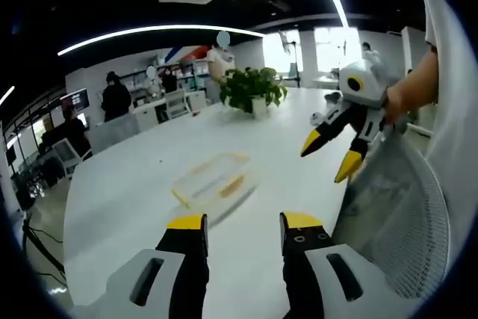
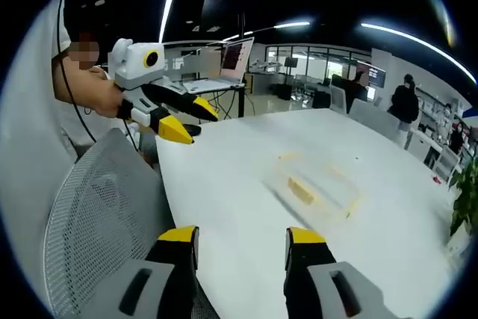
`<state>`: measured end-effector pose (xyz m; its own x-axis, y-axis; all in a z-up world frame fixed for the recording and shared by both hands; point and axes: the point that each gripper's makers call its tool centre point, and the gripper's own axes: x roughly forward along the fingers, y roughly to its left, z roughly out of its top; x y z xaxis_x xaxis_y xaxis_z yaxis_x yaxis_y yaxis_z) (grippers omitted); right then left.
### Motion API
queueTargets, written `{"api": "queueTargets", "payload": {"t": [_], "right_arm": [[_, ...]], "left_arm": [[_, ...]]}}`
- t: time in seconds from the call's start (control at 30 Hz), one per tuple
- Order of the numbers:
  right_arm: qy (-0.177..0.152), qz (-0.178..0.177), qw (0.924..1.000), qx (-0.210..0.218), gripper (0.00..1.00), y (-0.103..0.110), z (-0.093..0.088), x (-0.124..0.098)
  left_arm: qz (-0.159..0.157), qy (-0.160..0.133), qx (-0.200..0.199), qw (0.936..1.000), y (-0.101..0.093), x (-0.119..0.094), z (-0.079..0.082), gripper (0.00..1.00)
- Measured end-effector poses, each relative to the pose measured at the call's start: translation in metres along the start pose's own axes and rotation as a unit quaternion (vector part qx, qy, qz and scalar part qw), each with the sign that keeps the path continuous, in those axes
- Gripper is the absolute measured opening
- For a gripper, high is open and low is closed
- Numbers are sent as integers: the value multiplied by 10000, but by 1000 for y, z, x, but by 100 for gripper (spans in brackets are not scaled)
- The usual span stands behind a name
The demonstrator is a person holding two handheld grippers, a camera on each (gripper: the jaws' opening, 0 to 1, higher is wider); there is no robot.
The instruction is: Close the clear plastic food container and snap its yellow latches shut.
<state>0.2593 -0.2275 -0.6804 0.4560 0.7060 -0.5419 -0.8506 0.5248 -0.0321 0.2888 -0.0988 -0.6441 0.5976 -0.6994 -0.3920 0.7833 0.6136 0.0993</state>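
The clear plastic container (image 1: pixel 211 179) with yellow latches lies flat on the white table (image 1: pixel 134 184), blurred, so I cannot tell how its lid sits. My left gripper (image 1: pixel 244 222) hangs open a short way before it, nothing between its yellow-tipped jaws. In the same view the right gripper (image 1: pixel 330 156) comes in from the right, held by a hand, open and above the table's edge. From the right gripper view the container (image 2: pixel 317 184) is ahead and to the right of my open right gripper (image 2: pixel 241 235). The left gripper (image 2: pixel 179 119) is at the upper left, open.
A grey mesh chair back (image 1: pixel 396 214) (image 2: pixel 97 207) stands close against the table's near edge. A potted plant (image 1: pixel 254 89) sits at the table's far end. A laptop (image 2: pixel 231 61) stands on another desk. People and office chairs are in the background.
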Motion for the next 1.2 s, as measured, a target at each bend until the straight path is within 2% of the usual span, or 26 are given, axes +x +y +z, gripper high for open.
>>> {"api": "queueTargets", "payload": {"t": [0.17,0.33,0.63,0.77,0.9,1.03,1.2], "right_arm": [[-100,-26,9999,129,41,4,0,-3],[-140,-69,9998,156,37,5,-2,-4],[-174,-109,9995,259,36,8,-4,-3],[-123,-108,9995,271,36,11,-5,-3],[-115,-95,9996,220,35,17,-3,-3],[-105,-95,9997,199,33,19,-6,-1],[-82,-99,9998,162,33,19,-6,-1]], "left_arm": [[-34,-77,-90,9999,-4,-1,-1,36],[31,-47,-204,9998,-4,-3,-9,35],[118,120,-489,9987,-3,-4,-23,33],[112,169,-481,9986,-3,-3,-25,30],[162,165,-567,9981,0,-4,-27,31],[206,250,-533,9981,0,-3,-33,28],[211,236,-476,9984,-1,-3,-33,25]]}}
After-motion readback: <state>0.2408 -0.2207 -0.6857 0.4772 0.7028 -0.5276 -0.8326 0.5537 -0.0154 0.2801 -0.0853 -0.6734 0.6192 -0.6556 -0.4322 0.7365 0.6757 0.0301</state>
